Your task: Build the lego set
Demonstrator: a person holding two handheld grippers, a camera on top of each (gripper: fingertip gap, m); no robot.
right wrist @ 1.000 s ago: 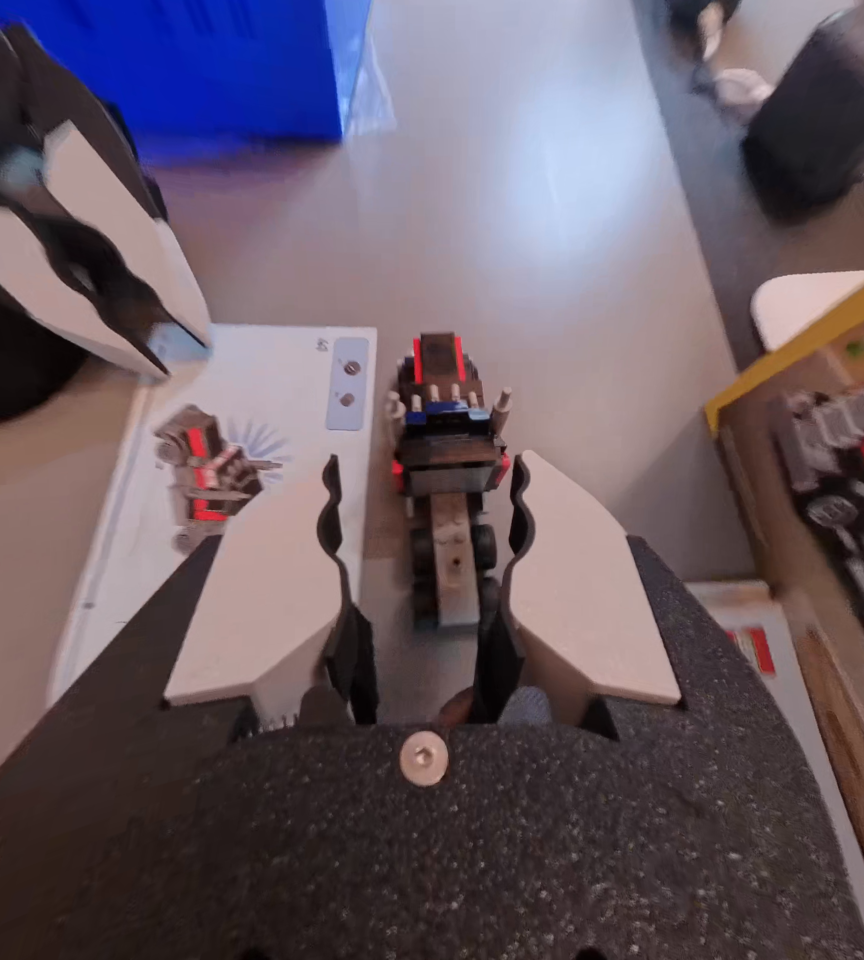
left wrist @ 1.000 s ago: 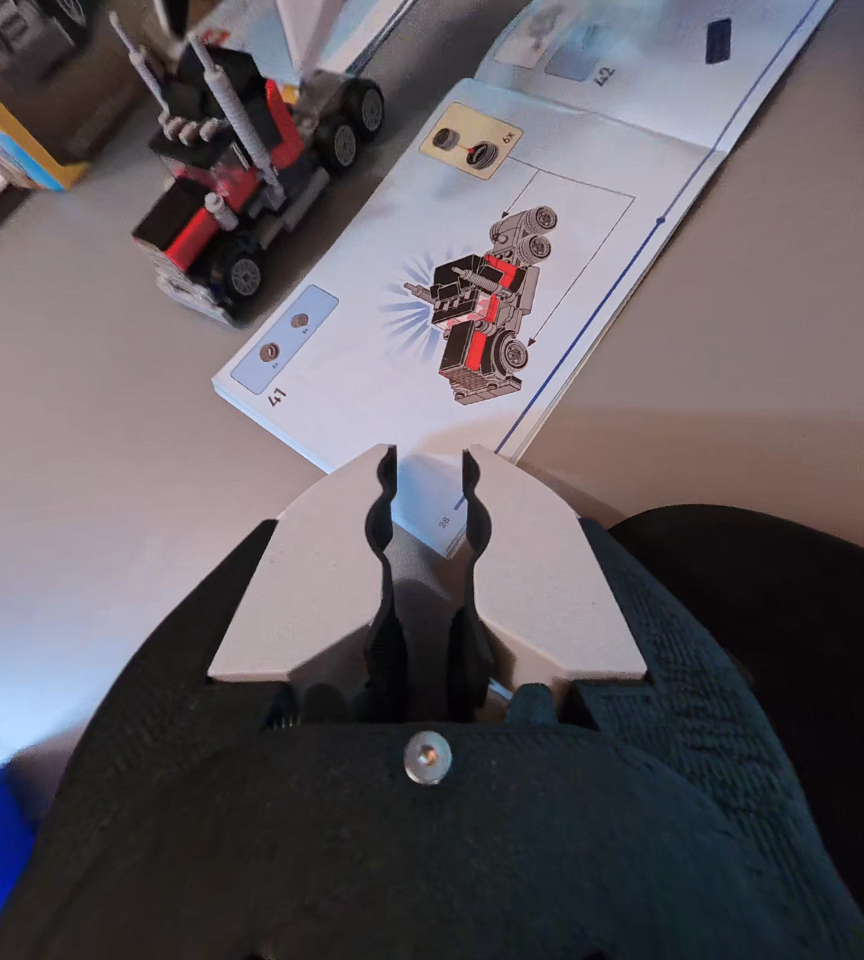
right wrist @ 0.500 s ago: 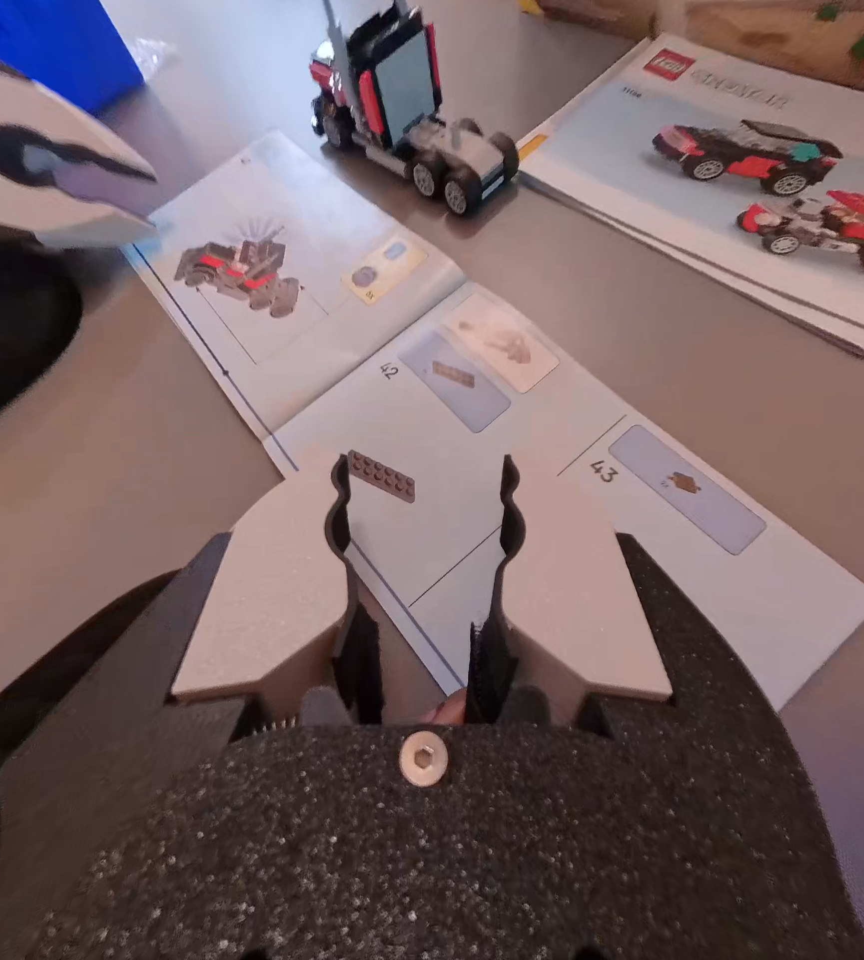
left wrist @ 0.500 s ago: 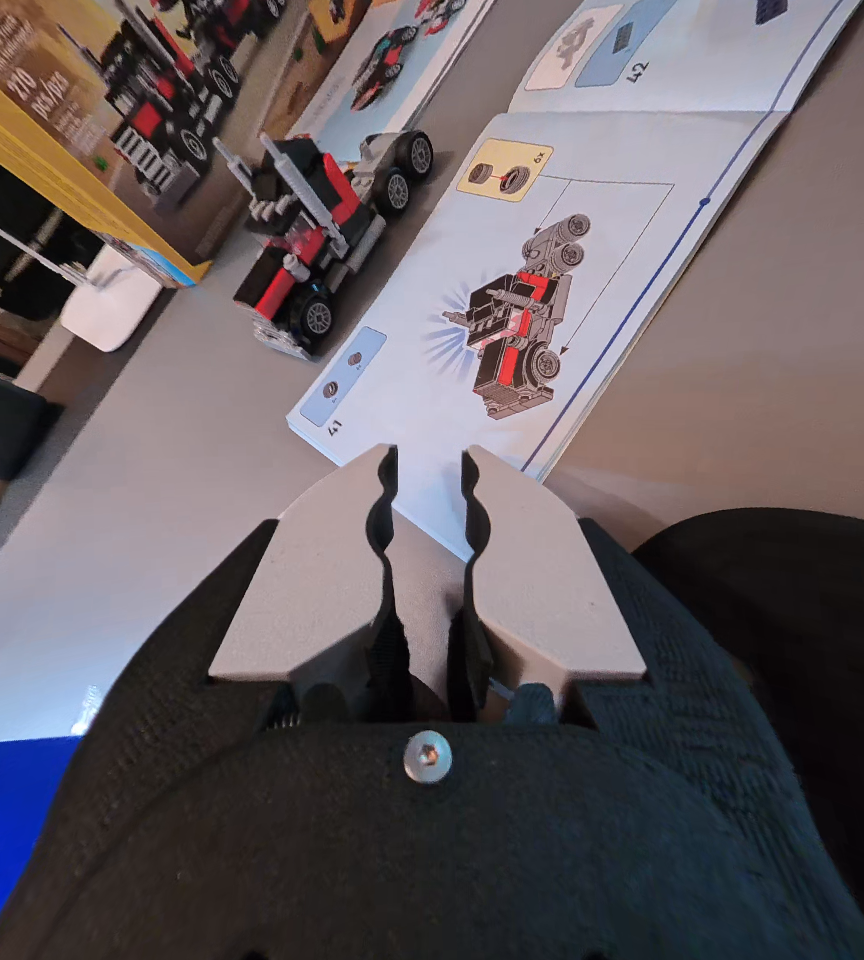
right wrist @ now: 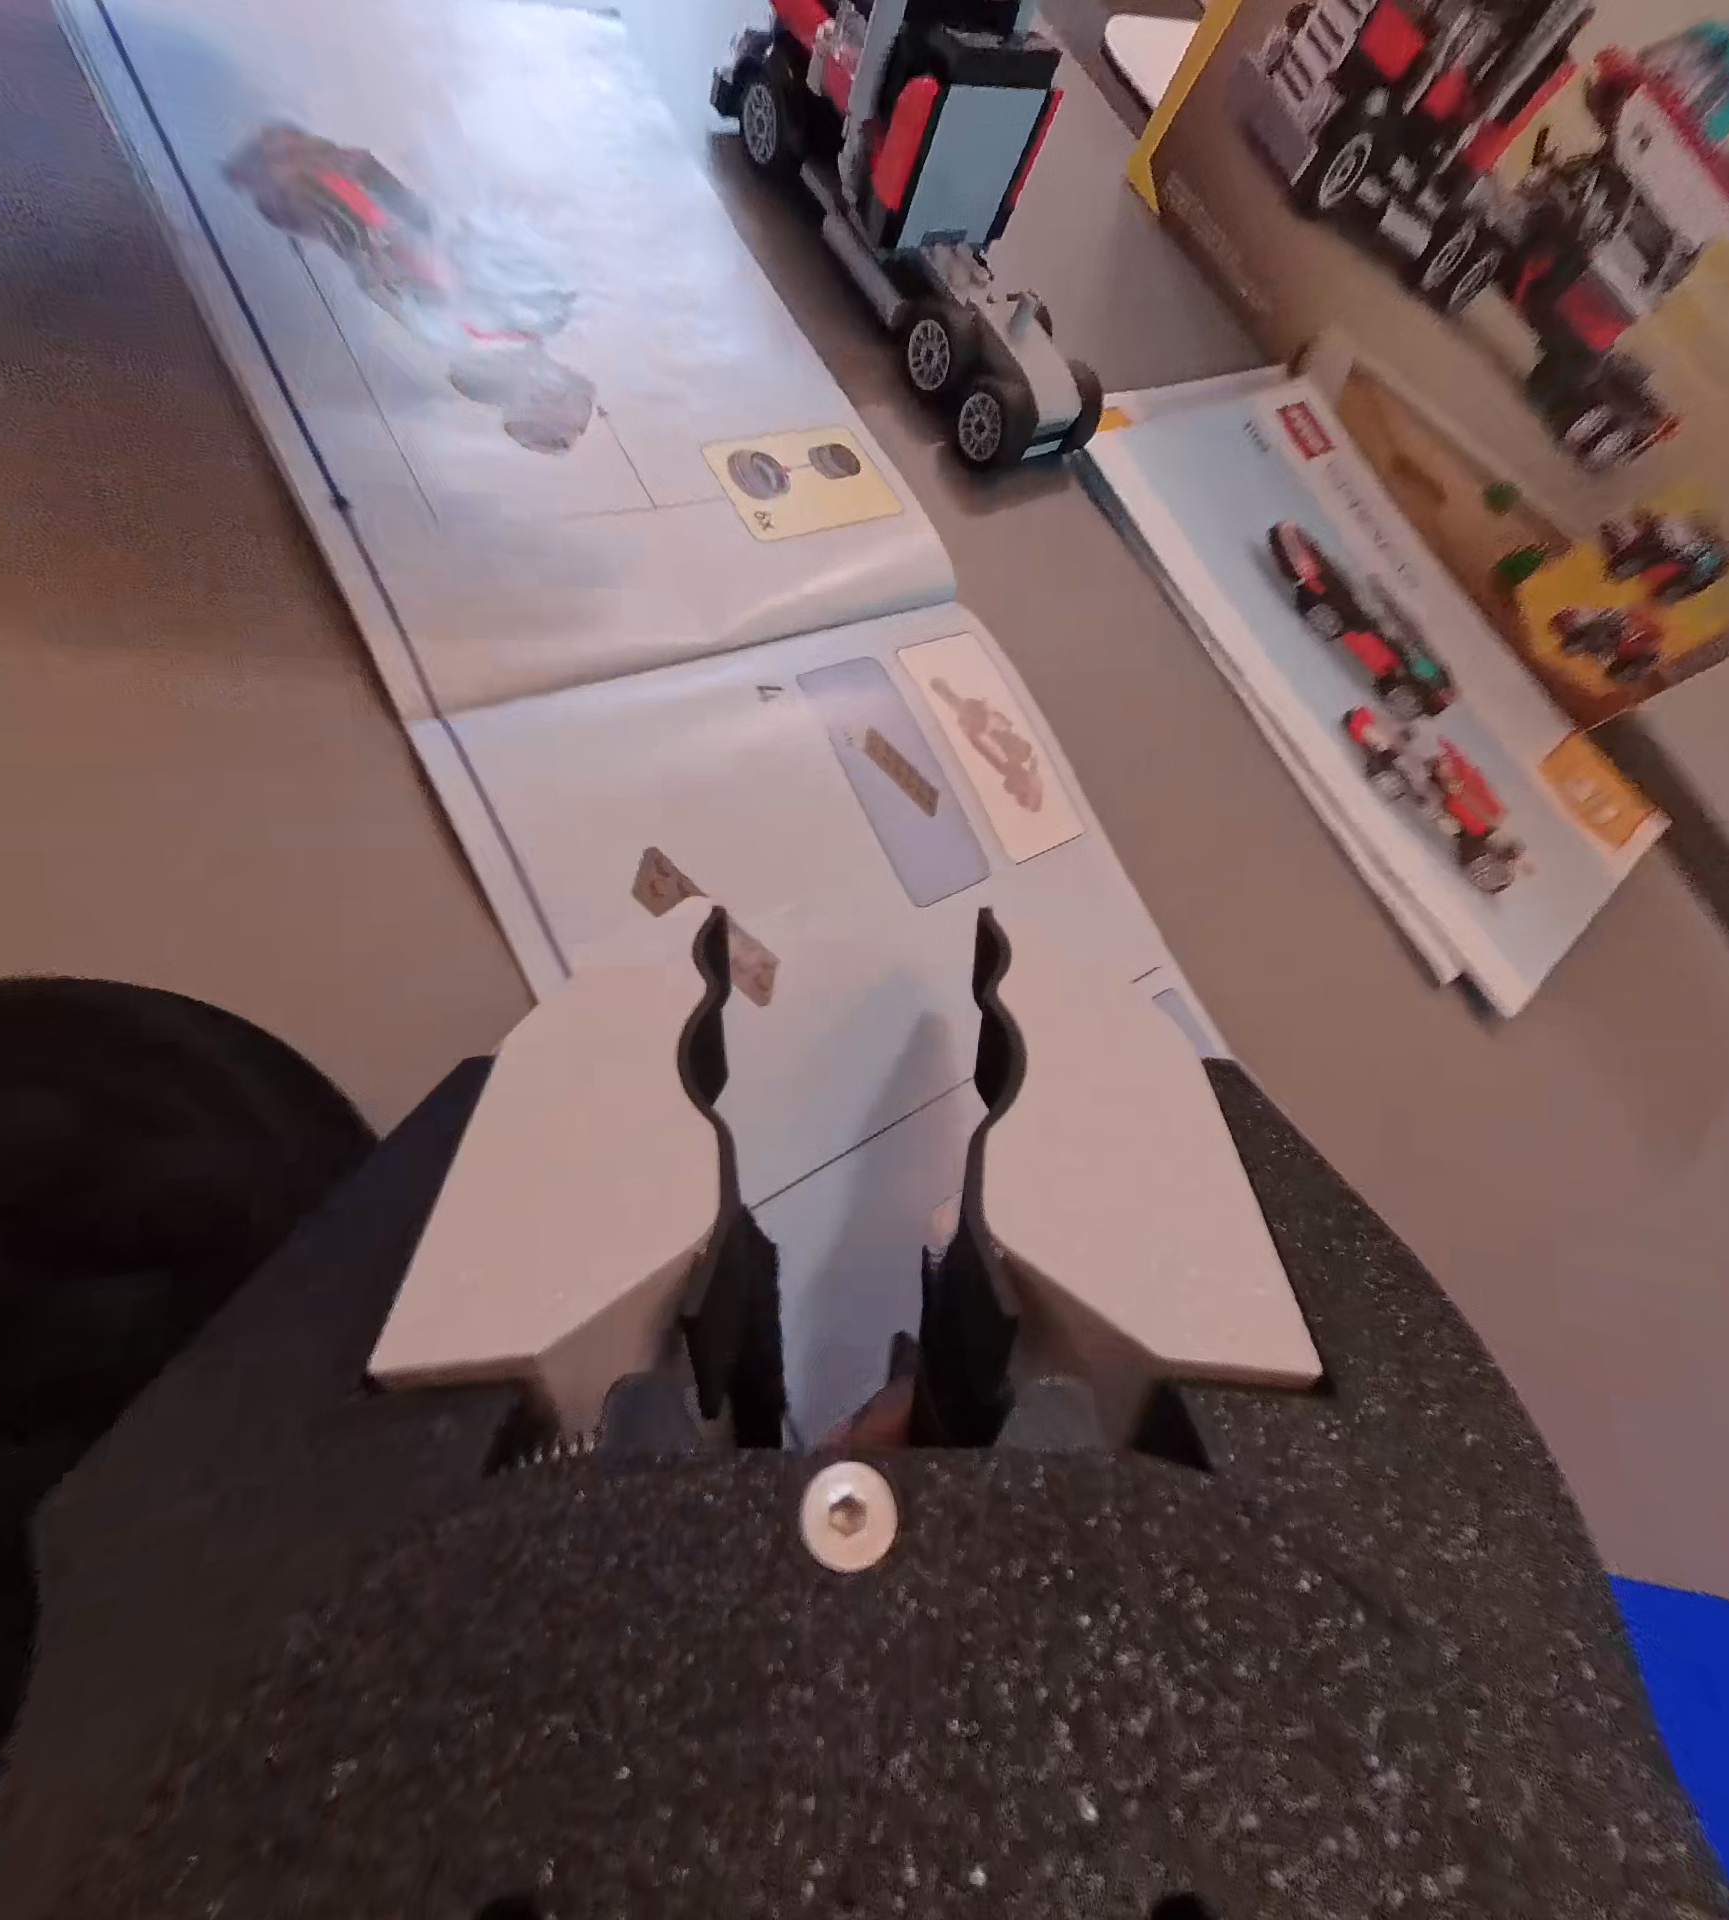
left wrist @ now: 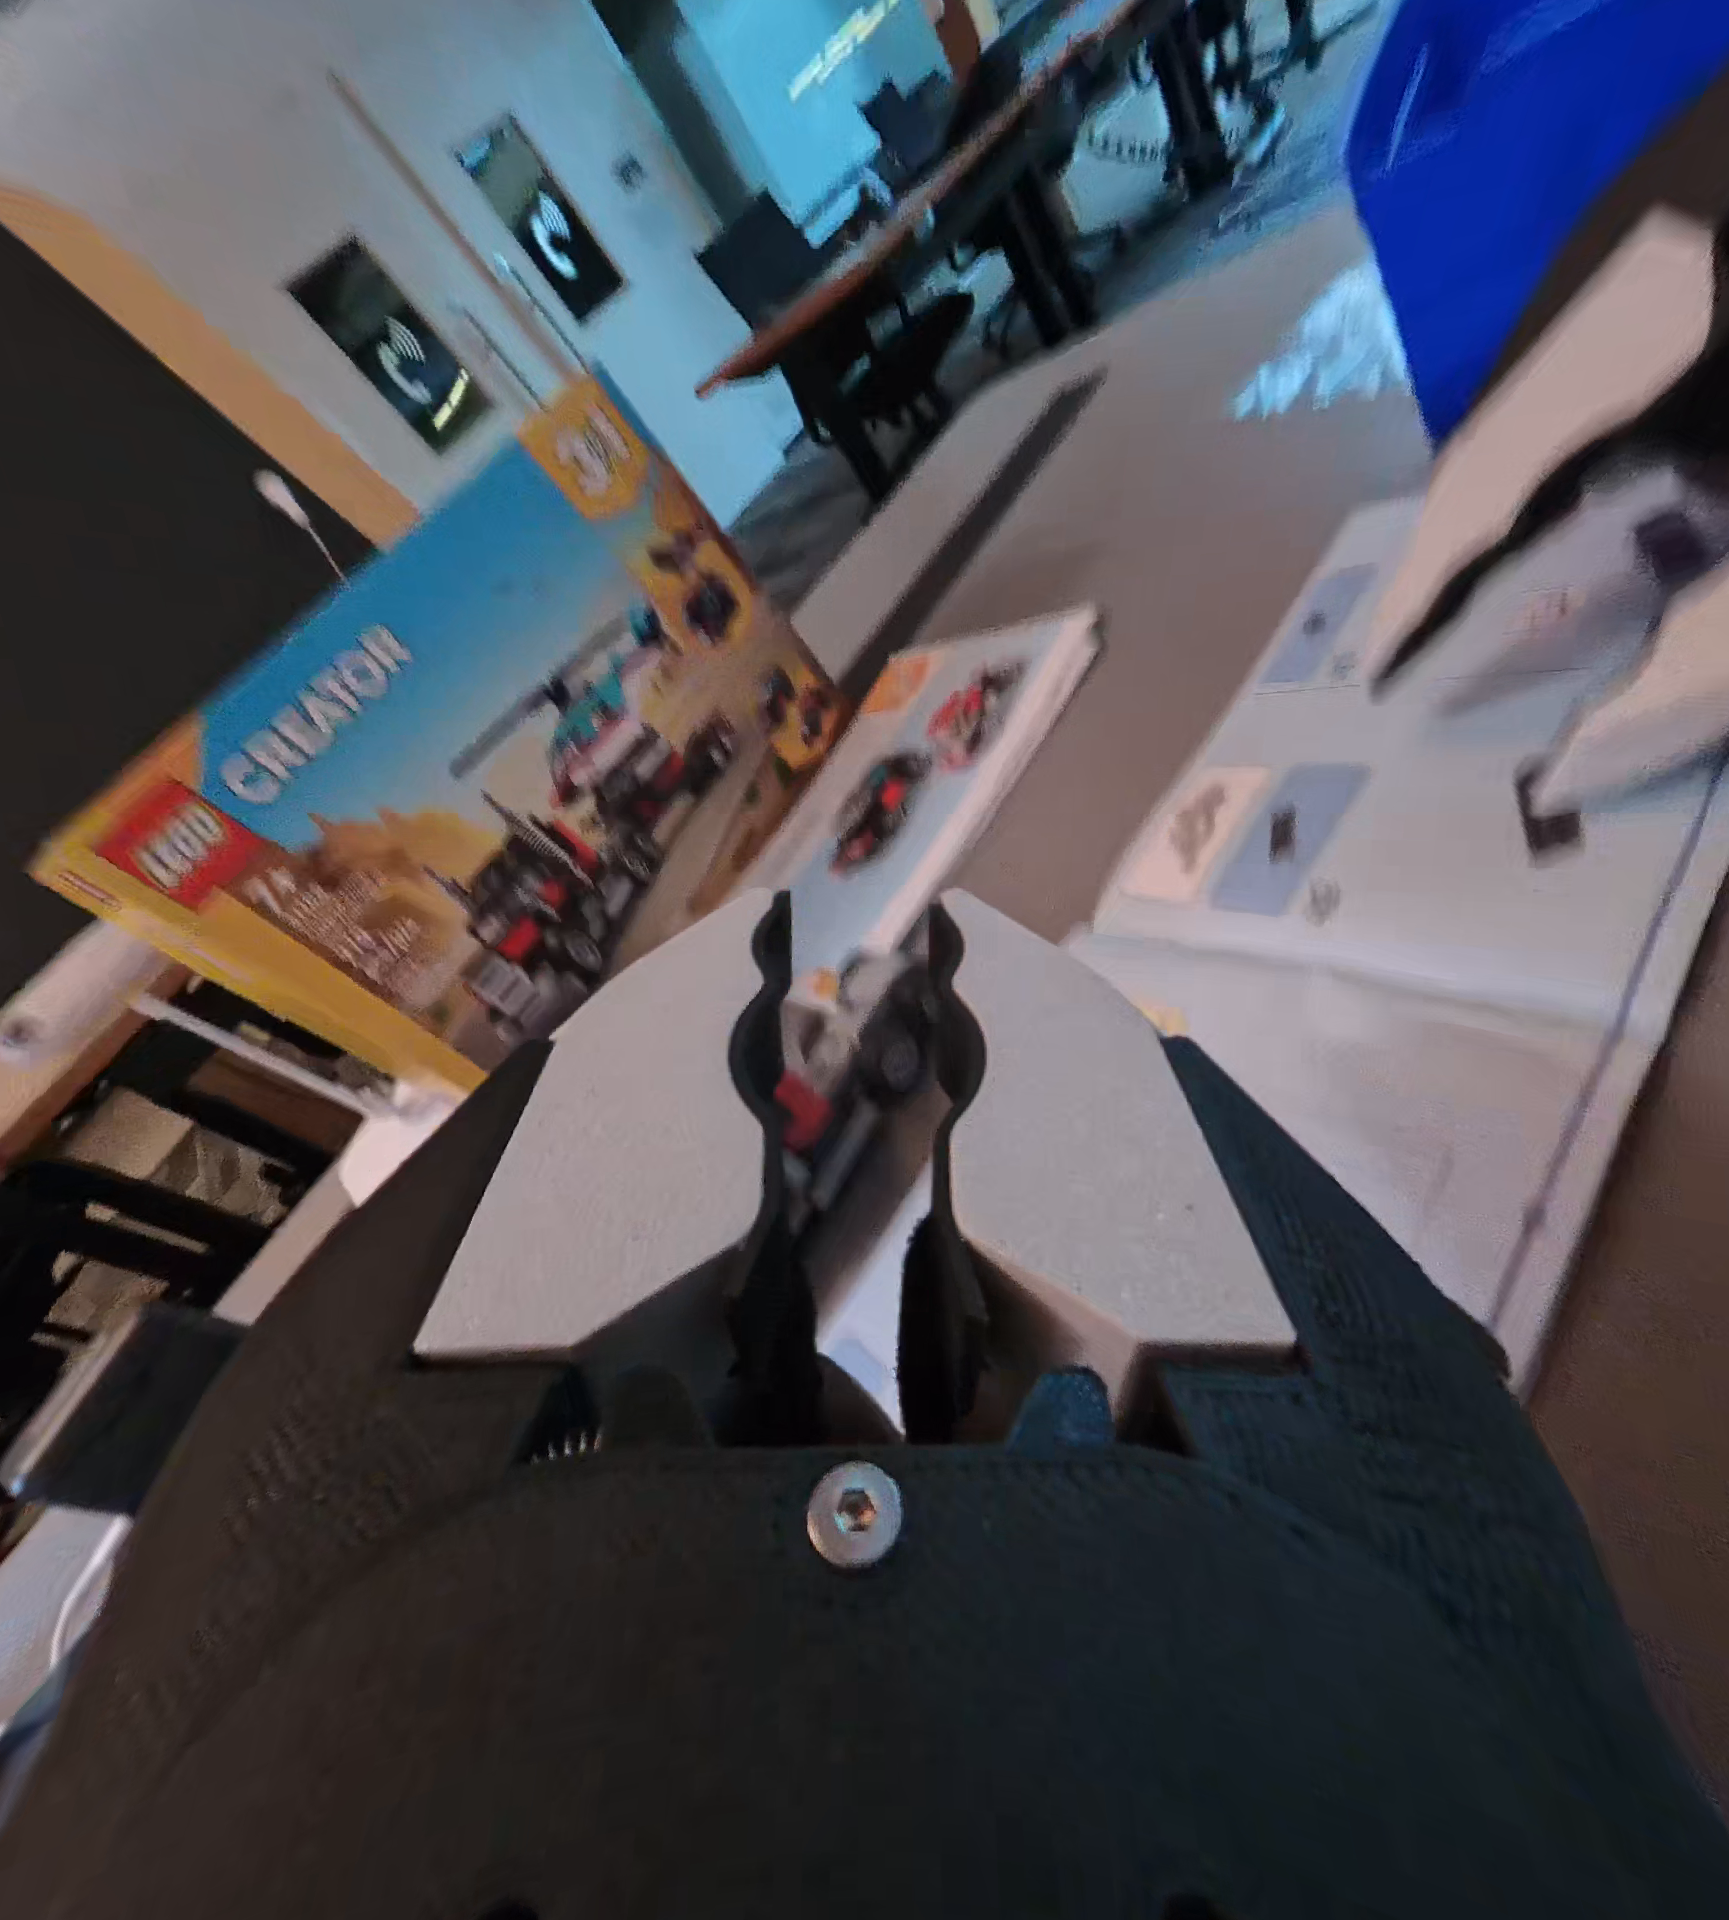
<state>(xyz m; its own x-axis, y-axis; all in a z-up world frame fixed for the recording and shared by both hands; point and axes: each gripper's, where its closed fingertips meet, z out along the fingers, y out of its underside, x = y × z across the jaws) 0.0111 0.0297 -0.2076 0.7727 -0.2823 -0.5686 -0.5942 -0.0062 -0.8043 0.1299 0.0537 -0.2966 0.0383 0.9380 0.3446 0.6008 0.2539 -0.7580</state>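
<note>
A black, red and grey lego truck [right wrist: 922, 239] stands on the grey table beside the open instruction booklet [right wrist: 569, 343]. My right gripper [right wrist: 849, 920] is open and empty, low over the booklet's near page. A small flat plate shape [right wrist: 751, 961] lies by its left fingertip; I cannot tell whether it is printed or loose. My left gripper [left wrist: 860, 914] is open with a narrow gap and empty. The truck [left wrist: 860, 1049] shows beyond that gap, apart from the fingers. The right gripper [left wrist: 1566, 644] shows blurred in the left wrist view, over the booklet [left wrist: 1359, 935].
The lego set box [left wrist: 424, 779] stands at the table's far edge and also shows in the right wrist view [right wrist: 1462, 208]. A second, closed booklet [right wrist: 1379, 675] lies in front of it. A blue box [left wrist: 1514, 156] stands beyond the open booklet. A black rounded object [right wrist: 60, 1143] sits at near left. Left tips to right tips: about 15 cm.
The left wrist view has swung up and round, now facing the box and the room, with the truck behind its gap. The right gripper has moved closer over the booklet page. Both openings look unchanged.
</note>
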